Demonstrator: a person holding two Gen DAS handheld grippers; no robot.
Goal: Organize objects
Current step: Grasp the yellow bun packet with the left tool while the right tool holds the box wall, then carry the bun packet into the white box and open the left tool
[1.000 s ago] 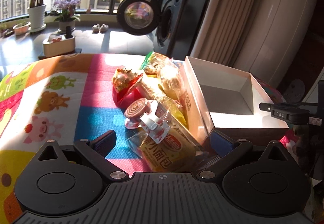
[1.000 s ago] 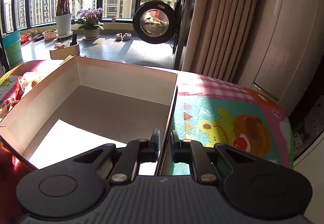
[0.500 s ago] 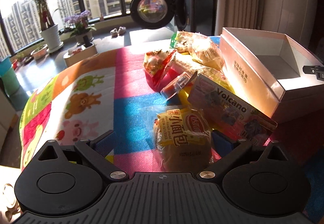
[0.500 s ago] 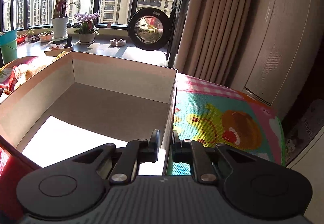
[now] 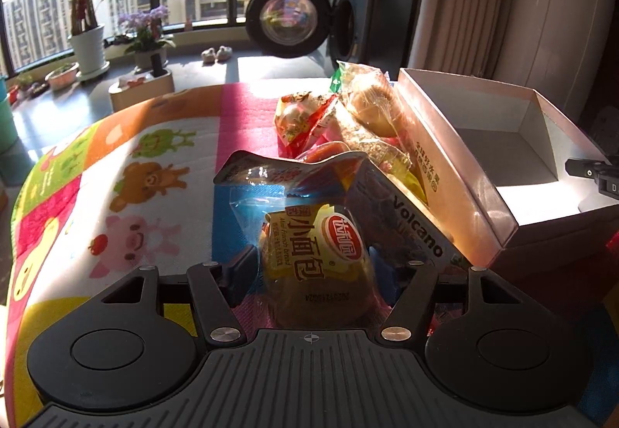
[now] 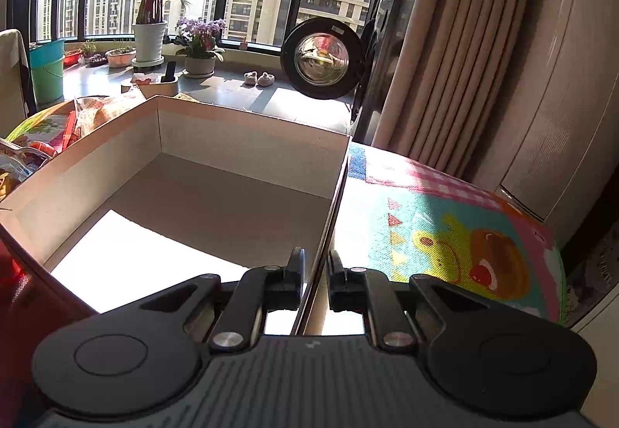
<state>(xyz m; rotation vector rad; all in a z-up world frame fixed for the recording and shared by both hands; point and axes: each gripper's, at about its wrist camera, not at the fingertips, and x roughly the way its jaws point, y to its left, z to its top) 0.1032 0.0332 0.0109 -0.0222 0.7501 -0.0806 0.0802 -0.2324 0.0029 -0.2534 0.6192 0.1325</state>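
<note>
The lower part of the bread packet (image 5: 315, 258) sinks behind the body of the left hand-held gripper (image 5: 313, 275), so where the pads meet the wrapper cannot be seen, and the right finger is half covered by the Volcano packet (image 5: 406, 223); the heap of snack bags (image 5: 348, 118) beyond is tangled and glare-struck, its lower pieces hidden; the tip of the other tool is cut off at the right edge of the left view; compared with half a second ago the bread packet sits closer and higher between the left fingers, which have narrowed around it, and the Volcano packet has tipped up against the box (image 5: 476, 173); the right view is nearly unchanged; the left hand-held gripper is level over the colourful mat (image 5: 154, 176) on the desk, its fingers closed in on the bread packet from both sides; the right hand-held gripper (image 6: 314, 273) points forward, pinching the box's right wall (image 6: 329, 211) between nearly closed fingers, one inside and one outside; the box stands empty just right of the snacks.
</note>
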